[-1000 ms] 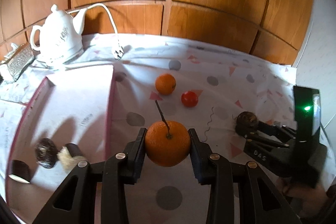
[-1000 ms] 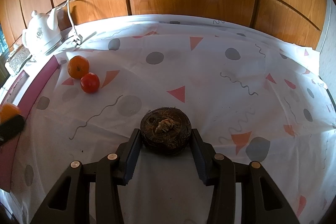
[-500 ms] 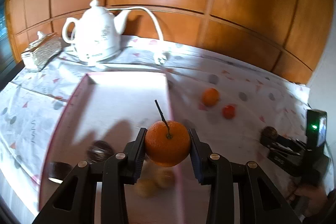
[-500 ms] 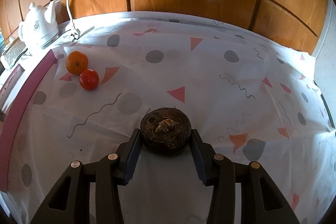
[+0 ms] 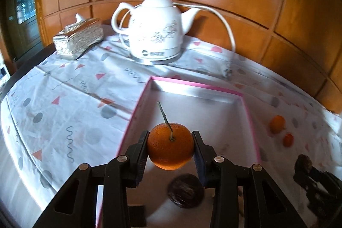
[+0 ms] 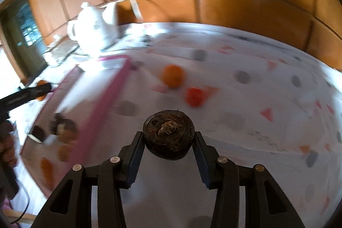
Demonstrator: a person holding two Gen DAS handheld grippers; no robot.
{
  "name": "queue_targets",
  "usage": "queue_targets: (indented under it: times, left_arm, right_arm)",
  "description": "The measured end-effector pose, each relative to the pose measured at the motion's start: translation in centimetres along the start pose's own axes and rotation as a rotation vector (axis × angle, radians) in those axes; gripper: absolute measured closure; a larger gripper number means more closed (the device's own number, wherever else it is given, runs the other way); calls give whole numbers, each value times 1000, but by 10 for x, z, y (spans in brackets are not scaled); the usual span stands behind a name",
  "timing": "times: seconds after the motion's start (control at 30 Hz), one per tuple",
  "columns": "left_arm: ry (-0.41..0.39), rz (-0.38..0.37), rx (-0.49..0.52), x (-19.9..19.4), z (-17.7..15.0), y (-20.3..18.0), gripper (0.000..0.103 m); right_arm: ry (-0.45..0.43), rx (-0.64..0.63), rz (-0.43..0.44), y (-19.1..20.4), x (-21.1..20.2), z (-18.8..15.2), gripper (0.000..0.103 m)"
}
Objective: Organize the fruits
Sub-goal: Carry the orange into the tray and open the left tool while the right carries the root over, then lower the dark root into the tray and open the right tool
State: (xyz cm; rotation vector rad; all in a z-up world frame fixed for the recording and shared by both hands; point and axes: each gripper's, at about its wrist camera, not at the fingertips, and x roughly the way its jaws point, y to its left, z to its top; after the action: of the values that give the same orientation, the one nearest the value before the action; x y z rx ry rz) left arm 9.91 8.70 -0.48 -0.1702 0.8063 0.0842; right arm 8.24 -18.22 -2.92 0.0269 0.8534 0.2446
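Note:
My left gripper [image 5: 171, 147] is shut on an orange [image 5: 171, 145] with a thin stem, held above the white, pink-rimmed tray [image 5: 192, 84]. A dark round fruit [image 5: 185, 190] lies in the tray below it. My right gripper [image 6: 168, 138] is shut on a dark brown, flat round fruit [image 6: 168, 131], above the patterned cloth to the right of the tray [image 6: 111, 87]. A small orange [image 6: 173, 76] and a red fruit [image 6: 194, 96] lie on the cloth beyond it. The left gripper [image 6: 32, 93] shows at the far left of the right wrist view.
A white kettle [image 5: 156, 29] with its cord stands behind the tray, and a silver tissue box [image 5: 78, 37] sits left of it. Wooden panels close off the back. Several dark and pale pieces [image 6: 62, 127] lie in the tray's near end. A hand [image 6: 7, 142] holds the left gripper.
The left gripper has carried the orange leftward from over the cloth to over the tray. The right gripper has swung left with the dark fruit, bringing tray and kettle into its view.

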Motion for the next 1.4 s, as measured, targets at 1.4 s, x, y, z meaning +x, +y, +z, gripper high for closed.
queue_targets:
  times: [1.4]
  left_arm:
    - [-59,4,-46,-41,-40,5,56]
  right_arm:
    - [35,-113,210,113,48,31,54]
